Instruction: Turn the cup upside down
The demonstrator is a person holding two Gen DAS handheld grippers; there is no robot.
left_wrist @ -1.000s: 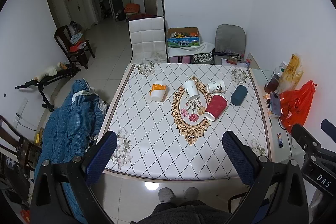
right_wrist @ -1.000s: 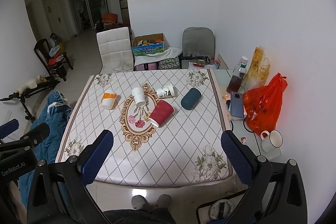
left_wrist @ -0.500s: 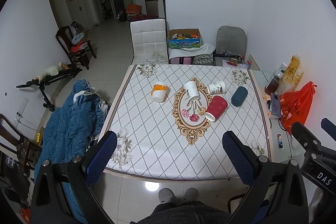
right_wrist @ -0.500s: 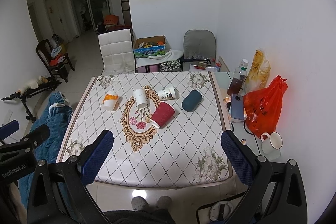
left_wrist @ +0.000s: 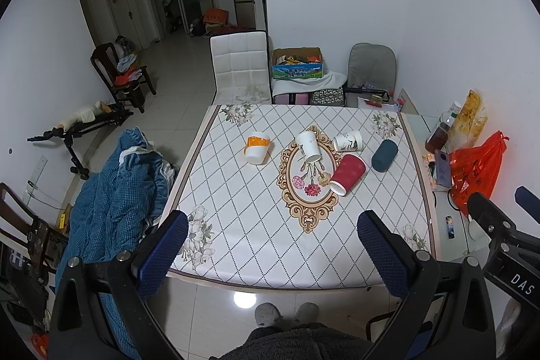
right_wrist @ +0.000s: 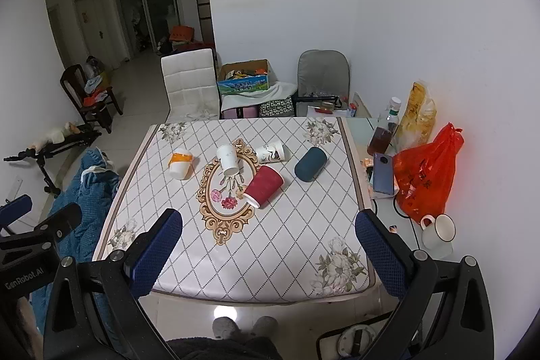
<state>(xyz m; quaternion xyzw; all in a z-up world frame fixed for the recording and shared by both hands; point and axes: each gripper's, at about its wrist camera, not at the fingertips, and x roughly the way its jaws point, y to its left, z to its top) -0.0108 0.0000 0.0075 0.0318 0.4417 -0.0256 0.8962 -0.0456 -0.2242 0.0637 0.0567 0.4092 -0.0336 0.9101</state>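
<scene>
Several cups lie on their sides on the table (left_wrist: pixel 270 245): a white cup with an orange band (left_wrist: pixel 257 147), a plain white paper cup (left_wrist: pixel 308 146), a printed white cup (left_wrist: pixel 348 140), a red ribbed cup (left_wrist: pixel 347 173) and a dark teal cup (left_wrist: pixel 384 155). The right wrist view shows the same ones: orange-banded (right_wrist: pixel 181 164), white (right_wrist: pixel 227 160), printed (right_wrist: pixel 270 152), red (right_wrist: pixel 264 186), teal (right_wrist: pixel 311 163). My left gripper (left_wrist: pixel 272 253) and right gripper (right_wrist: pixel 269 250) are both open and empty, held high over the table's near edge, far from the cups.
A blue quilted jacket (left_wrist: pixel 114 198) hangs at the table's left. On a side surface to the right stand a red plastic bag (right_wrist: pixel 426 172), a phone (right_wrist: pixel 383 169), a bottle (right_wrist: pixel 381 137) and a white mug (right_wrist: pixel 438 230). A white chair (left_wrist: pixel 240 68) stands beyond the table.
Both views have shifted slightly; the table and cups sit a little lower in frame. No cup has moved and both grippers stay open.
</scene>
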